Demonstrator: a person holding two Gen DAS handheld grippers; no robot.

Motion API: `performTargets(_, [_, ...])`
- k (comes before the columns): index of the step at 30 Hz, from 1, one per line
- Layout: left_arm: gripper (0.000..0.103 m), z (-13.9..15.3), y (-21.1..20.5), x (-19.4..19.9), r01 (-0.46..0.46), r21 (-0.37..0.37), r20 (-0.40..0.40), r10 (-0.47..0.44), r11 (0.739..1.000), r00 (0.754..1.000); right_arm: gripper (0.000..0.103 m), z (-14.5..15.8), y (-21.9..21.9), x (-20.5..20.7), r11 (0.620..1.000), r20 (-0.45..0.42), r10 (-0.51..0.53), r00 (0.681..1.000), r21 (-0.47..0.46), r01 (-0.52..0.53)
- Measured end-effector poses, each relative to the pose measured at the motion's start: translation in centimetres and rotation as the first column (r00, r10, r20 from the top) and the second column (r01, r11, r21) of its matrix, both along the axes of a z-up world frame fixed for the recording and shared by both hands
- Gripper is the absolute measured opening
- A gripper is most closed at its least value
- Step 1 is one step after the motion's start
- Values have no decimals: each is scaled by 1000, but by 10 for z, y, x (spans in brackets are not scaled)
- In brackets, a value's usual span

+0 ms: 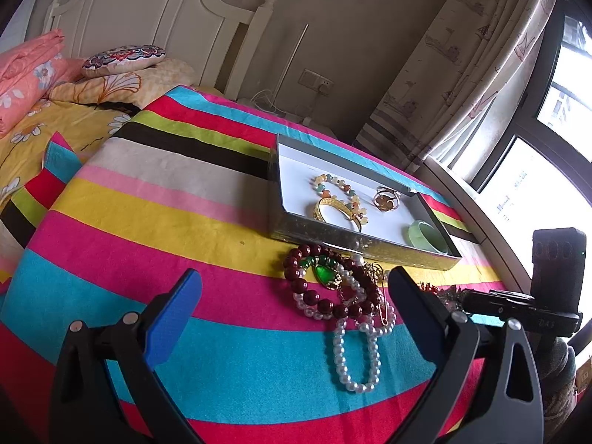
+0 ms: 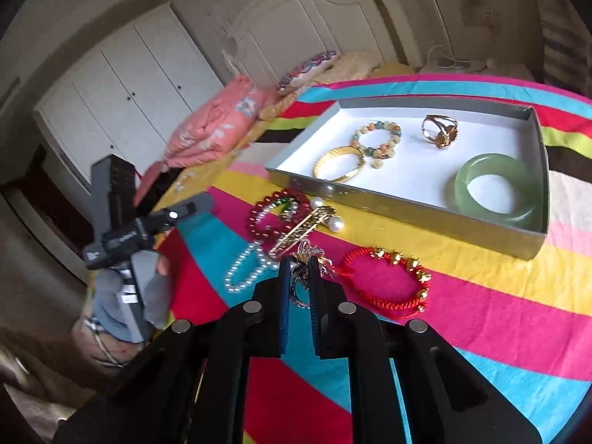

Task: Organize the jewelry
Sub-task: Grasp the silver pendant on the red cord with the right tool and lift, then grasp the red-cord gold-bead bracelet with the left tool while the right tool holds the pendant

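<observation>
- The striped cloth [image 1: 155,222] is running out of frame on every side, and the black frames of the tongs are covering its near part in both views.
- The grey tray [image 2: 370,199] is sitting on the cloth, holding a green bangle [image 2: 495,188], a gold bangle [image 2: 338,164], a beaded bracelet [image 2: 377,140] and a gold ring [image 2: 440,131].
- The left gripper [image 1: 296,318] is hovering with its jaws wide apart, gripping nothing, over a tangle of dark red beads [image 1: 325,285] and pearl strand [image 1: 355,355] lying just before the tray.
- The right gripper [image 2: 299,288] is clamping a small silvery piece [image 2: 301,259]; what it is stays hard to make out, half hidden between the pads.
- Only the right wrist view is showing the red cord bracelet [image 2: 388,281] beside that gripper.
</observation>
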State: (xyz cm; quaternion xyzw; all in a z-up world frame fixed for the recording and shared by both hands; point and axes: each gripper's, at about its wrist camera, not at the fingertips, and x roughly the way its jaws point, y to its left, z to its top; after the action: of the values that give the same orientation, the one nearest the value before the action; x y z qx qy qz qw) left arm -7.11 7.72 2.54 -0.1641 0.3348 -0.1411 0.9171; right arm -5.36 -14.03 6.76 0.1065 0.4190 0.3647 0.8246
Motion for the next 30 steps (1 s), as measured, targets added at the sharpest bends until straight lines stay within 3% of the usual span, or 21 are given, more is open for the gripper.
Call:
performTargets(4, [100,0,1,0,0,-1,0,0,1000,1000,11,1,-9,-4,998,-10,-17,1000,67,18])
performTargets(8, [100,0,1,0,-1,0,-1,1,1000,1000,11,18,-33,-8,977,1,-50,999,207,49])
performTargets(14, [100,2,-6,-4,14,30,8,-14,999,1000,11,42,-48,-17,979,67,-112,991,181,99])
performTargets(18, [99,12,-43,-16,131,159,42,-139,979,989,11,38,-55,-18,980,71,-142,987,154,129])
performTargets(21, [98,20,-87,-25,258,257,51,-279,931,959,11,36,-62,-20,977,73,-161,984,153,148])
performTargets(23, [90,22,-116,-28,326,332,45,-360,885,932,11,35,-65,-21,976,76,-170,982,149,158])
performTargets(27, [70,11,-161,-22,438,416,-32,-468,797,883,11,35,-73,-23,972,79,-192,978,151,178])
performTargets(30, [49,-3,-177,-10,480,427,-92,-491,767,866,11,37,-80,-28,969,87,-204,975,157,189])
